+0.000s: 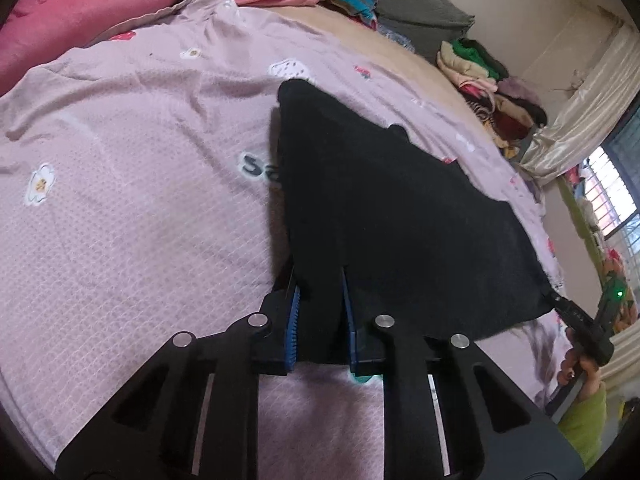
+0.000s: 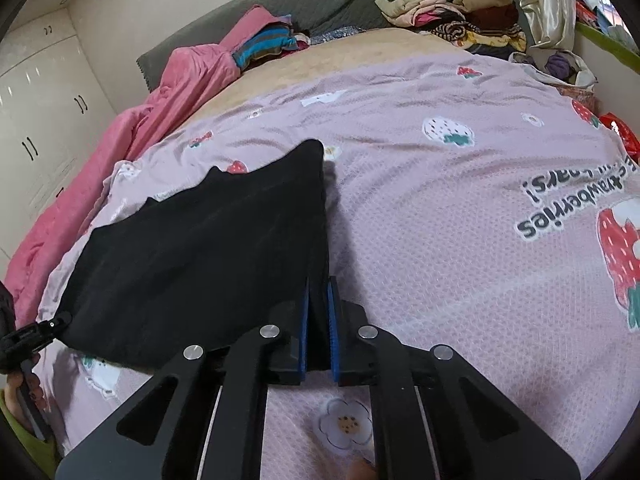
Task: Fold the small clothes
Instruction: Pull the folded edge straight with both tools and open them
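Black cloth, a small garment, lies flat on the lilac strawberry-print cover of the bed, w/ both near corners in my grip. My left gripper is clamped on the garment's near-left corner, blue pads pinching fabric between them. My right gripper is closed on the near-right corner the same way; the cloth runs up between its pads. No slack gap seen at either, so both holds look secure.

Rel. to the garment: pink blanket is bunched beyond its far-left side, the pile of folded clothes sits well beyond the far-right edge by the curtain, and the grey headboard is straight past the far edge.

Step in hand, as I judge it: lift the near hem and carry it over to the far hem for a half fold. To do it well: raise both corners together and level, keep the edge between the grippers taut but not stretched, so no sag in the middle. Bring it fwd over the garment, not up high, so the far half stays put on the cover. Line up near corners w/ far corners before letting go. Risk: the far edge looks uneven, w/ a notch, so check alignment at each side, not just one. Thin fabric may drag the cover's wrinkles along.
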Available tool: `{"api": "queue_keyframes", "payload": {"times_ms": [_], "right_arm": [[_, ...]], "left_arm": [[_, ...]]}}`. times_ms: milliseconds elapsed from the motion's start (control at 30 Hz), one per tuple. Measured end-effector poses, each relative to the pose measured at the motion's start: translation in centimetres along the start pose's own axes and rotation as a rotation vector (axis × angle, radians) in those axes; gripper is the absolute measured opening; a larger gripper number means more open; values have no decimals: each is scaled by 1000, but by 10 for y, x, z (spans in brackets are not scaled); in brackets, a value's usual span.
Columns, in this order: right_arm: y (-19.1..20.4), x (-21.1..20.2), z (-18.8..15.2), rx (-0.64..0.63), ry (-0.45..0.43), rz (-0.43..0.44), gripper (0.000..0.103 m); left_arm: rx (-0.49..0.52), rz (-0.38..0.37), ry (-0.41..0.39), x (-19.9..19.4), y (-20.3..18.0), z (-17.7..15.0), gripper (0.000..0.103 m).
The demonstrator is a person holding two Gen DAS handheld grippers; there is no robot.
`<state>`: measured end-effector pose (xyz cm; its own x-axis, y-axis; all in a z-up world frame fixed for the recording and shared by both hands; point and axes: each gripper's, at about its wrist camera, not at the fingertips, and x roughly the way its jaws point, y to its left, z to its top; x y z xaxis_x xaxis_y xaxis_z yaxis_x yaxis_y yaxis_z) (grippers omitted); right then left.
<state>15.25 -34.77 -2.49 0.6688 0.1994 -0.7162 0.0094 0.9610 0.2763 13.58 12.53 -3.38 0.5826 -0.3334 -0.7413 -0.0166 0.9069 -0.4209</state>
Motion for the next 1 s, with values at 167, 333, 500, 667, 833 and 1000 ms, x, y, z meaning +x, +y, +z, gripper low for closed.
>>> {"api": "queue_keyframes", "payload": {"times_ms": [167, 333, 500, 667, 833, 1000], "right_arm": [[-4, 9, -10, 13, 15, -30, 8], [2, 13, -16, -18, 10, -76, 9], [2, 11, -18, -13, 12, -102, 13], [3, 10, -20, -13, 16, -122, 17], [4, 7, -22, -10, 19, -139, 24], [5, 1, -25, -1, 24, -139, 34]], "left_arm": [[20, 40, 11, 5, -1, -1, 16], [32, 47, 20, 9, -4, -2, 16], [42, 57, 19, 8, -7, -5, 16], [52, 63, 19, 6, -8, -9, 16], [62, 69, 17, 5, -9, -12, 16], [76, 82, 13, 3, -12, -15, 17]]}}
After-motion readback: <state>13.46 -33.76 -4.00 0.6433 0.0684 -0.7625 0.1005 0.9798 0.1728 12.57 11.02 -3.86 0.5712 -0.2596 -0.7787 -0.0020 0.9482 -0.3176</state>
